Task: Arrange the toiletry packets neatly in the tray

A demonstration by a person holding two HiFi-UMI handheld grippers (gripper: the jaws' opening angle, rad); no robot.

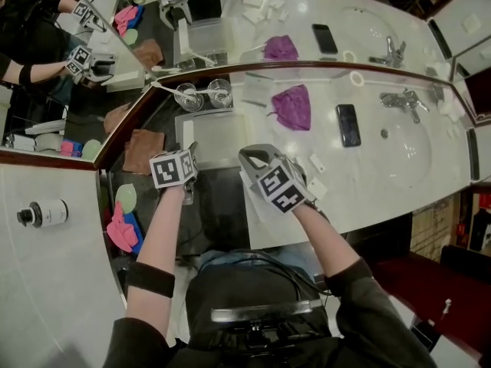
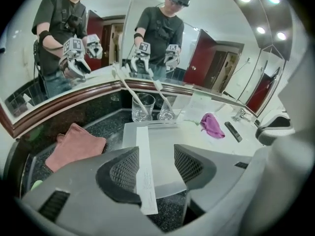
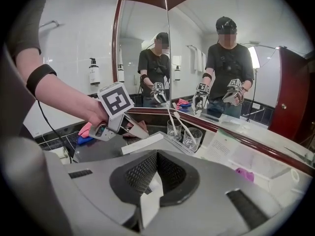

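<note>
A frosted tray (image 1: 222,133) lies on the dark counter in front of the mirror. One long white packet (image 2: 144,166) rests along the tray's left edge, its near end overhanging onto the counter. My left gripper (image 2: 156,161) hovers just above that packet with its jaws apart; the pads do not press it. The head view shows this gripper (image 1: 189,150) at the tray's near left corner. My right gripper (image 3: 156,173) is shut on a small white packet (image 3: 149,198), held right of the tray's near edge (image 1: 253,159).
Two glasses (image 1: 189,96) holding toothbrushes stand behind the tray. A brown towel (image 1: 143,150) lies to its left, a purple cloth (image 1: 291,106) and a black phone (image 1: 347,124) to its right. Small white packets (image 1: 316,188) sit near the counter's front edge. The sink's tap (image 1: 403,100) is far right.
</note>
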